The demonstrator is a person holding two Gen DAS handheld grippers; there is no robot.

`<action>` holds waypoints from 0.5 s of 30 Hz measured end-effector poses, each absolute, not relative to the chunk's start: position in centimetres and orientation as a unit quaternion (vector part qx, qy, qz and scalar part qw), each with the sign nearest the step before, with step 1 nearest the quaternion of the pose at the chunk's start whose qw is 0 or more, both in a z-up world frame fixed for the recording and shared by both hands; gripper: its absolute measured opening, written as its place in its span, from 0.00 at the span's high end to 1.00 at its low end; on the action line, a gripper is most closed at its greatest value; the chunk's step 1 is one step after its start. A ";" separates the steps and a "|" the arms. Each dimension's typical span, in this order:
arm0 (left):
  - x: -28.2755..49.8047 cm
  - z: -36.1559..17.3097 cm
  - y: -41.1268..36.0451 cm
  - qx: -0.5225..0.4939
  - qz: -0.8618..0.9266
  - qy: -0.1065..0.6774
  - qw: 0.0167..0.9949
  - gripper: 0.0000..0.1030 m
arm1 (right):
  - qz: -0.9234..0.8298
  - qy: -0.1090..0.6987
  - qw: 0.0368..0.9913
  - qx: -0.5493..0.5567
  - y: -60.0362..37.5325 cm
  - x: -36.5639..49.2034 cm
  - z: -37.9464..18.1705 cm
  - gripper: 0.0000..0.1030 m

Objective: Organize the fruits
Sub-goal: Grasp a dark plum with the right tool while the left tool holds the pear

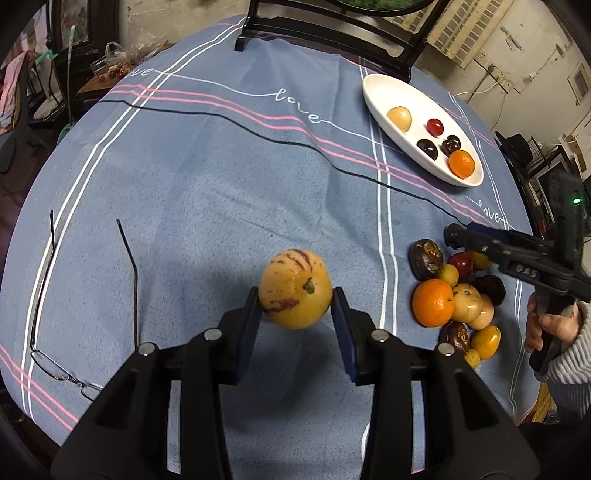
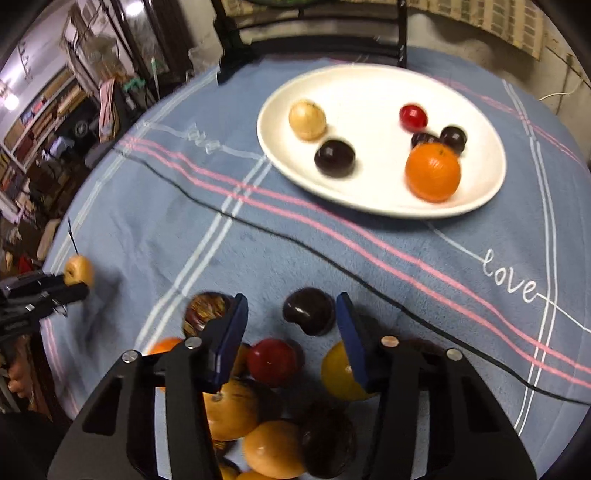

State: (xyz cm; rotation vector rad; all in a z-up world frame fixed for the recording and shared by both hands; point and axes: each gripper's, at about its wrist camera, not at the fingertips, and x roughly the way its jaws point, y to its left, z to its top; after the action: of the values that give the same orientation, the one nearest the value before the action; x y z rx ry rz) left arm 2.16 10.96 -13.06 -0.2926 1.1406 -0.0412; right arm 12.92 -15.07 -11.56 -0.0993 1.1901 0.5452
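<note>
Left wrist cam: high, steeply down over the table (image 1: 207, 192), facing the far chair (image 1: 332, 33). Right wrist cam: nearer the cloth, close above the fruit pile (image 2: 273, 387), same heading. Shared: white plate (image 1: 376, 99), pile, black cable (image 2: 369, 291), each other's gripper.

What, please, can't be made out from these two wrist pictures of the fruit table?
- Right wrist view: the right tongs cover part of the fruit pile, so it can't be counted, nor whether the pads touch any fruit.
- Right wrist view: motion blur smears the plate and its fruits.
- Left wrist view: the left tongs hold a yellow streaked fruit; its underside is hidden.
- Left wrist view: the glasses are partly behind the tongs' body.
</note>
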 end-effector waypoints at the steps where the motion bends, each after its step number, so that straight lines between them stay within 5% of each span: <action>1: 2.2 -13.1 11.0 -0.138 -0.019 0.539 0.831 0.62 | 0.254 0.555 0.791 -0.051 -15.0 13.0 -11.8 0.54; 15: 3.0 -13.9 10.2 -0.136 -0.033 0.552 0.822 0.62 | 0.244 0.548 0.794 -0.099 -14.3 13.2 -12.6 0.69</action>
State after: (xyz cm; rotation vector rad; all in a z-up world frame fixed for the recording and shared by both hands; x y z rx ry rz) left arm 3.01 10.20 -13.87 -0.2897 1.1739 -0.0696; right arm 13.16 -14.30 -12.64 -0.2129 1.1782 0.5236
